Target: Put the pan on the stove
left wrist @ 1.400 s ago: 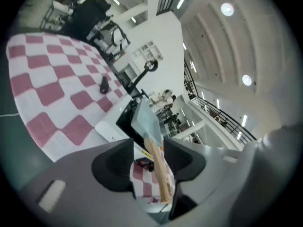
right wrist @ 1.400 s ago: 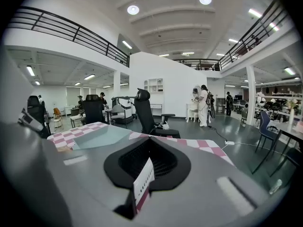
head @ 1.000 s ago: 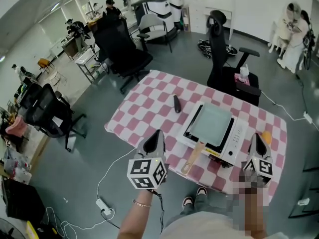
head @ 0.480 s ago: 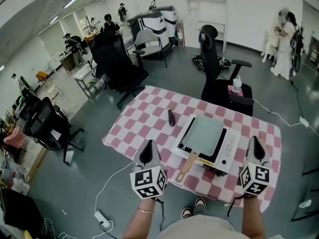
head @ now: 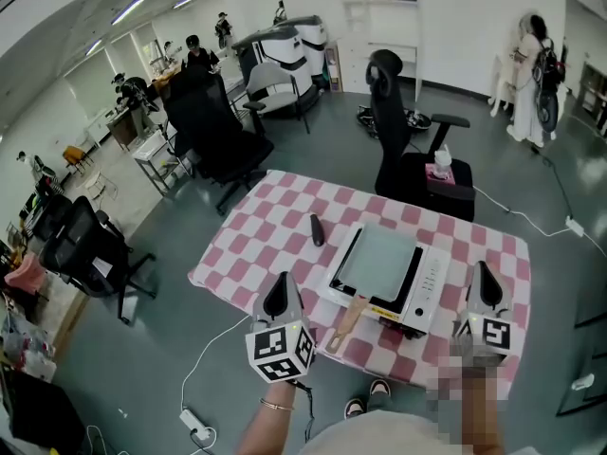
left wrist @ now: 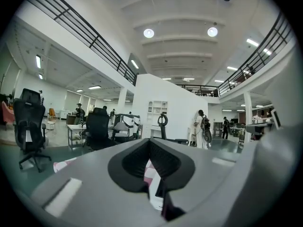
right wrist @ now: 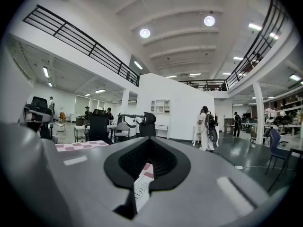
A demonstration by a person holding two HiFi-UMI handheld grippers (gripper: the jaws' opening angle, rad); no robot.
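Note:
A square grey pan (head: 377, 257) with a wooden handle (head: 346, 320) sits on the white tabletop stove (head: 432, 282), on the table with the pink checked cloth (head: 275, 216). The handle points toward the near table edge. My left gripper (head: 279, 287) hovers over the near edge, left of the handle, jaws together and empty. My right gripper (head: 486, 287) hangs to the right of the stove, also shut and empty. In the left gripper view the left gripper (left wrist: 148, 141) shows closed jaws with cloth and stove below them. In the right gripper view the right gripper (right wrist: 150, 140) looks the same.
A black stick-like object (head: 316, 228) lies on the cloth left of the stove. A black office chair (head: 408, 164) with a tissue box (head: 440, 169) stands behind the table, with more chairs at the left. A power strip (head: 193, 418) and cables lie on the floor.
The head view has shifted, so the table sits a little lower and more central in the frame. Both grippers stay shut over the near edge; the pan rests unmoved on the stove.

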